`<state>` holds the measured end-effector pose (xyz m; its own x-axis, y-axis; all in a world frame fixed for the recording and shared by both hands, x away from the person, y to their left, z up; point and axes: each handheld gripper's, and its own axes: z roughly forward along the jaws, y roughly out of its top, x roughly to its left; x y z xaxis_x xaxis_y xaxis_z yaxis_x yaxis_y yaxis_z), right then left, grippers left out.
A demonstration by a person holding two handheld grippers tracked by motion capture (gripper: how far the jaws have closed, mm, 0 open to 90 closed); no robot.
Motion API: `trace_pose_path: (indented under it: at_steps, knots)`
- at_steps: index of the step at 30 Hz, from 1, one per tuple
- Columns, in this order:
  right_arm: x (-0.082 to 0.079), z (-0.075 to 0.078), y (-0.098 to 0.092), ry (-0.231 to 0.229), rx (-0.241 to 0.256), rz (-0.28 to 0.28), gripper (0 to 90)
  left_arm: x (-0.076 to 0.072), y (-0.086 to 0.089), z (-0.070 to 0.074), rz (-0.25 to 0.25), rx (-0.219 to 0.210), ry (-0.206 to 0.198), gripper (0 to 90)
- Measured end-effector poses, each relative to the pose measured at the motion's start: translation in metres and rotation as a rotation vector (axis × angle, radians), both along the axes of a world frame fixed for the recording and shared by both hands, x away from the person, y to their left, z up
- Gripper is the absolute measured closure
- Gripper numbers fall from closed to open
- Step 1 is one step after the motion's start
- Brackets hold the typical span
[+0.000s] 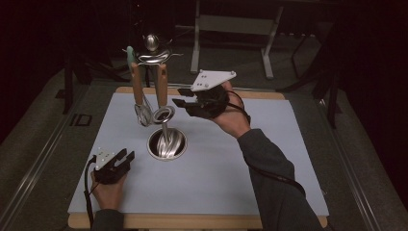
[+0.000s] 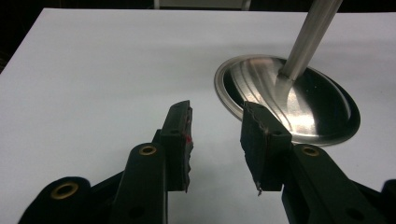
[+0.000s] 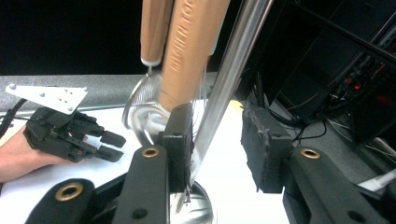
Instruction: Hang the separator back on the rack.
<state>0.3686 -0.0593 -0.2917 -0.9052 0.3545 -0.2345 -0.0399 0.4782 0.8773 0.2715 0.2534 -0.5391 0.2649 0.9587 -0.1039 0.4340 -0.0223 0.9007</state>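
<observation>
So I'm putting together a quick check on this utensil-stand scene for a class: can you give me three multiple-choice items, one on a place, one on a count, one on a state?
1. Where does the round steel base of the utensil stand sit?
A. On the white mat
B. On the floor
C. In the person's hand

2. How many wooden-handled utensils hang from the stand?
A. None
B. Two
C. Five

3. How are the left tongs?
A. Shut on the base
B. Shut on a spoon
C. Open, holding nothing

Answers:
1 A, since the high view shows the base resting mid-mat.
2 B, since two wooden handles hang side by side from the top hooks.
3 C, since the left gripper view shows a clear gap between the jaws, short of the base.
</observation>
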Motion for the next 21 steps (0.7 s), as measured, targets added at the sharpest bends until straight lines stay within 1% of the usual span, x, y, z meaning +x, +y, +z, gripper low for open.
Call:
trace_pose_path:
  at_steps: [1,5,6,7,9,10,11,12,13,16,18,21]
  knots:
    - [0.000,0.000,-0.001,0.006,-0.001,0.000,62.7,0.000,0.000,0.000,0.000,0.000,0.000,63.7]
    - [0.001,-0.002,-0.006,0.009,-0.003,-0.002,62.2,0.000,0.000,0.000,0.000,0.000,0.000,63.6]
    - [0.001,-0.003,-0.009,0.022,-0.009,-0.006,62.0,0.000,0.000,0.000,-0.001,0.000,0.000,63.6]
    - [0.001,-0.003,-0.009,0.022,-0.009,-0.006,62.0,0.000,0.000,0.000,0.000,-0.002,-0.001,63.6]
    - [0.001,-0.006,-0.012,0.030,-0.020,-0.011,61.8,0.000,0.000,0.000,0.003,-0.006,-0.002,63.5]
    - [0.000,-0.010,-0.016,0.034,-0.035,-0.019,61.6,0.000,0.000,0.000,0.001,-0.006,-0.001,63.5]
    - [0.000,-0.010,-0.016,0.034,-0.035,-0.019,61.6,0.000,0.000,0.000,0.002,-0.007,-0.001,63.5]
    - [0.000,-0.013,-0.020,0.041,-0.050,-0.023,61.4,0.000,0.000,0.000,0.002,-0.006,-0.002,63.5]
    - [0.000,-0.013,-0.020,0.041,-0.050,-0.023,61.4,0.000,0.000,0.000,0.002,-0.006,-0.002,63.5]
    - [0.000,-0.017,-0.029,0.062,-0.066,-0.031,60.9,0.000,0.000,0.000,0.001,-0.004,0.000,63.3]
    - [0.000,-0.019,-0.031,0.068,-0.069,-0.033,60.5,0.000,0.000,0.000,0.002,-0.004,0.000,63.2]
    - [0.002,-0.023,-0.038,0.093,-0.077,-0.041,59.3,0.000,0.001,0.000,0.002,-0.007,0.002,63.0]
